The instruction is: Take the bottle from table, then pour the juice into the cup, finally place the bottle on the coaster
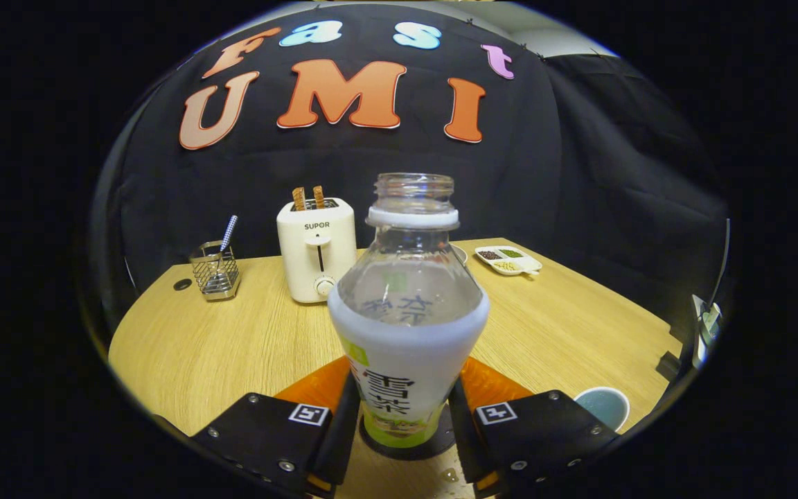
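— What's closest to you?

— Both fingers of my gripper [404, 416], one on each side of the bottle [407, 333]. They sit against its lower label, left finger on the left flank and right finger on the right flank, so the jaws are closed down to the bottle's width and pressing on it.

— How does the bottle stand?

— Upright, cap off, neck open at the top. Its base is on a dark round coaster [440, 438], whose rim peeks out beneath it between my fingers.

— And the cup?

— Near right, just beyond my right finger: a pale cup [603, 406] standing on the wooden table [233, 346], apart from the bottle.

— Anything further off?

— Far left, a wire holder [215, 272] with a checked handle sticking out of it. Right of that, a cream toaster [316, 251] with two brown slices poking up. Far right, past the bottle's shoulder, a small divided dish [508, 260] with dark and green bits in its compartments.
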Demonstrator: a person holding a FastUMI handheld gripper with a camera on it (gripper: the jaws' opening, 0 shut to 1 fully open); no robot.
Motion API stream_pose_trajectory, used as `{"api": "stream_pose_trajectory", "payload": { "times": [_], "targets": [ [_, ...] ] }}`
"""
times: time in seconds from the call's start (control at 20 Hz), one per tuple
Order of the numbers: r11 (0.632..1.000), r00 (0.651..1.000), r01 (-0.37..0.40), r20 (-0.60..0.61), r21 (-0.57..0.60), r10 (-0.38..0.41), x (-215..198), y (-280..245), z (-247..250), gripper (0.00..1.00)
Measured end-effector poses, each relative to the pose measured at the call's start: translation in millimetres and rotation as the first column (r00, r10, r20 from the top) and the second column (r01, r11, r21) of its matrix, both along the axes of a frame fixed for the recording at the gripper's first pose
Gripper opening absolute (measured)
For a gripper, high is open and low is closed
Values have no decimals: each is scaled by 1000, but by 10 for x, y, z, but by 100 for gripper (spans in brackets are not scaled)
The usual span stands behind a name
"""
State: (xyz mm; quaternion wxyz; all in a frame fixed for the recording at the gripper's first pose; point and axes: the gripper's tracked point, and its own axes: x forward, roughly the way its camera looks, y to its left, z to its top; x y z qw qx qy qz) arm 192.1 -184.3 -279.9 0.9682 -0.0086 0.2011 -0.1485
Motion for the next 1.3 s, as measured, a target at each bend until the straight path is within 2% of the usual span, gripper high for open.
{"api": "stream_pose_trajectory", "payload": {
  "times": [0.45,0.55,0.65,0.7,0.75,0.9,1.15,1.3],
  "targets": [
    [999,1000,11,23,44,-12,-11,-32,-31,68],
    [999,1000,6,17,36,-7,-29,-30,-47,76],
    [1000,1000,13,16,22,-13,-78,-56,-24,86],
    [1000,1000,15,25,23,-16,-94,-67,20,95],
    [999,999,15,37,34,-16,-118,-55,69,97],
    [996,998,0,69,84,-6,-214,-14,235,97],
    [998,994,-11,110,63,4,-523,54,745,97],
    [996,992,-49,124,74,40,-724,249,1108,97]
  ]
}}
